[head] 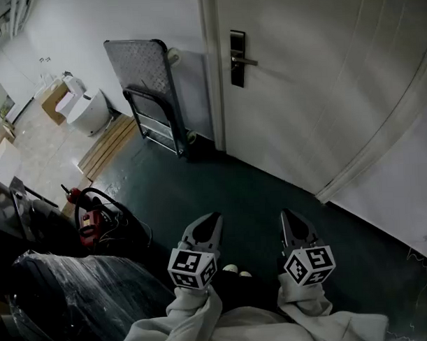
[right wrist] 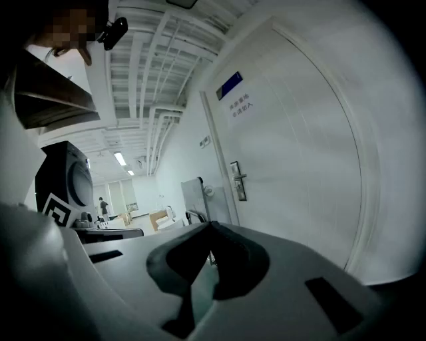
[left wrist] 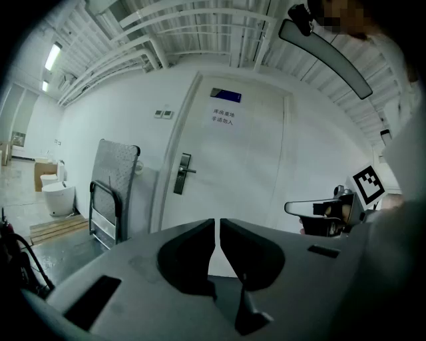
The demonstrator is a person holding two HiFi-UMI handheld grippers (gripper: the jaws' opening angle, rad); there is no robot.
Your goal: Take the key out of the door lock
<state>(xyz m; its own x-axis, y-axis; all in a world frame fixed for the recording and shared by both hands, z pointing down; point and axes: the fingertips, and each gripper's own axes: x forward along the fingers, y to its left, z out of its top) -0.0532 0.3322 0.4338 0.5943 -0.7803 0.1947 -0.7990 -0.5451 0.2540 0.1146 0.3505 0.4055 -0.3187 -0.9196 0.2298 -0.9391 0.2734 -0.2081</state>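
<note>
The white door [head: 315, 79] stands shut ahead, with its dark lock plate and lever handle [head: 237, 58] on its left edge. No key can be made out at this distance. My left gripper [head: 212, 217] and right gripper [head: 288, 214] hover side by side low over the dark floor, well short of the door, both shut and holding nothing. In the left gripper view the jaws [left wrist: 217, 230] almost touch, and the lock plate [left wrist: 182, 173] lies beyond them, up and to the left. In the right gripper view the jaws [right wrist: 210, 228] meet, with the lock plate [right wrist: 237, 180] above them.
A folded platform trolley [head: 151, 91] leans against the wall just left of the door. Farther left are a white toilet [head: 85, 111], wooden planks [head: 108, 145] and a cardboard box [head: 54, 102]. A plastic-wrapped dark bulk [head: 71, 290] and red equipment [head: 89, 221] sit at my near left.
</note>
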